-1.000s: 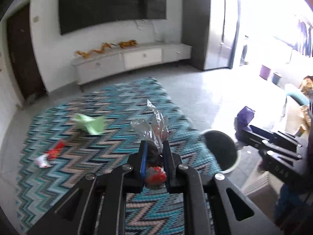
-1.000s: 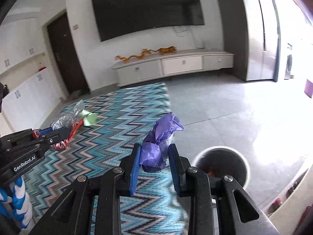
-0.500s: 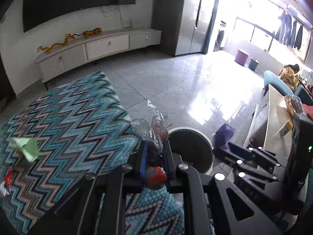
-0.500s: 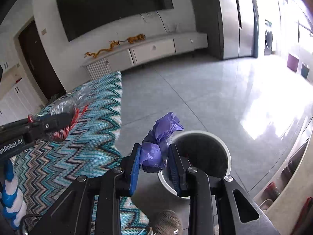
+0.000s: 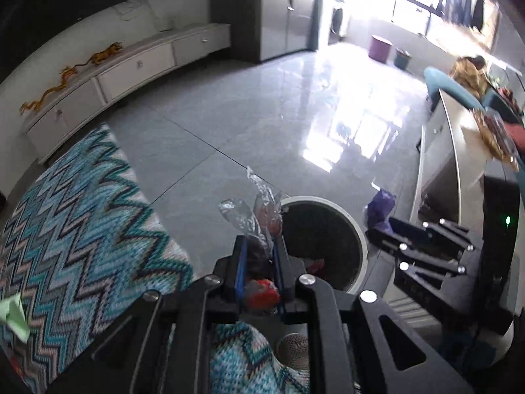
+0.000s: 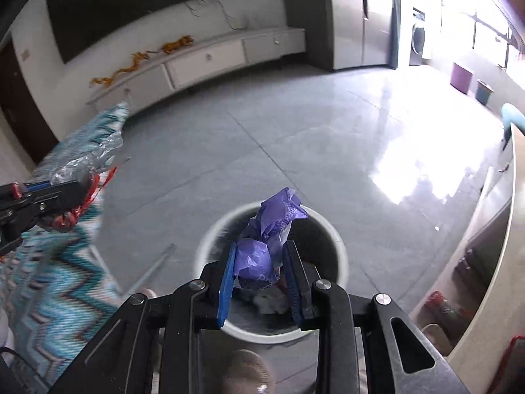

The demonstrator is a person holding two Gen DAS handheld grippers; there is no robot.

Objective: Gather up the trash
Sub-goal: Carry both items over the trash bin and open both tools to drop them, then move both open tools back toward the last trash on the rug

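Both pieces of trash were in hand and neither had been dropped yet. The right gripper [image 6: 259, 272] had its fingers clamped on a crumpled purple plastic bag [image 6: 267, 239], which hung directly above the open mouth of the round white-rimmed waste bin [image 6: 341, 262]; I judged this piece ready to release. The left gripper [image 5: 259, 262] had its fingers pressed together on a clear cellophane wrapper with red contents [image 5: 259, 223], held beside the bin's rim, just off the edge of the blue zigzag-patterned rug [image 5: 82, 223] and not over the opening. Some rubbish, something red among it, already lay at the bottom of the bin.

More was left to collect: a crumpled pale green paper [image 5: 14, 315] lay on the rug at the frame's left edge.

Around stood a long white low cabinet [image 6: 203, 62] along the wall and a pale curved worktop [image 6: 492, 236] to the right. Nothing blocked the bin, though the two grippers were close together over it.
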